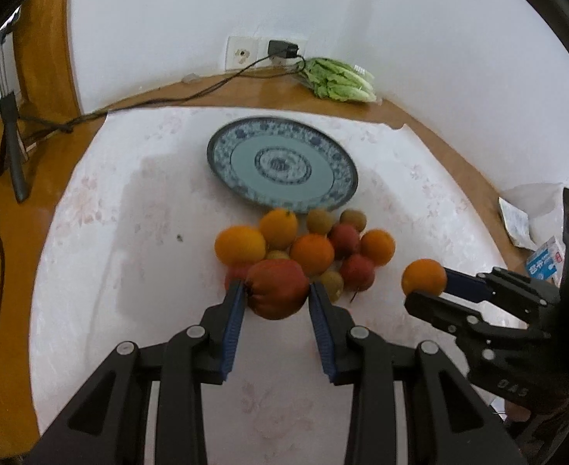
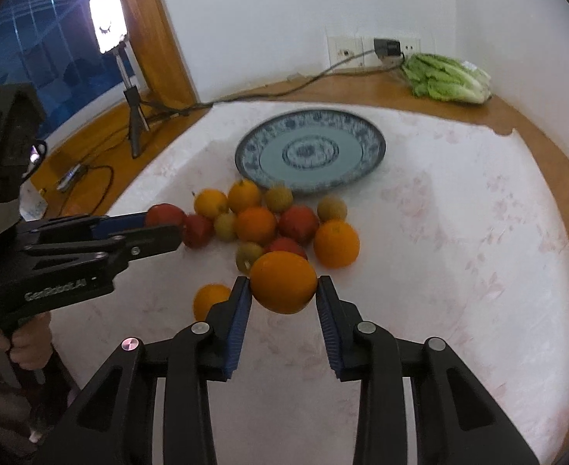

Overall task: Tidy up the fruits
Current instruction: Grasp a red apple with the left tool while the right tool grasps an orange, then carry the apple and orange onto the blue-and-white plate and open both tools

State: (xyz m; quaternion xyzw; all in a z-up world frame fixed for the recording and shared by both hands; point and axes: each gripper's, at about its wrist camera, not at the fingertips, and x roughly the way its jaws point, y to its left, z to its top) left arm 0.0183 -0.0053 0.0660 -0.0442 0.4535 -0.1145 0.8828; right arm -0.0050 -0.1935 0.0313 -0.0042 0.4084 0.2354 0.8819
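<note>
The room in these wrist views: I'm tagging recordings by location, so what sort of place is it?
Probably a home dining corner used for filming: a table under a pale cloth by the wall, a blue patterned plate with loose fruit beside it, lettuce near a wall socket, and a lamp on a tripod by the window.

1. The right gripper (image 2: 283, 290) clamps an orange (image 2: 283, 282) between its blue pads.
2. The left gripper (image 2: 164, 221), at left, grips a red fruit (image 2: 164, 214).
3. A fruit pile (image 2: 269, 224) lies on the white cloth (image 2: 459, 252) just before the plate (image 2: 369, 143).
4. Lettuce (image 2: 449, 77) lies by the wall.
</note>
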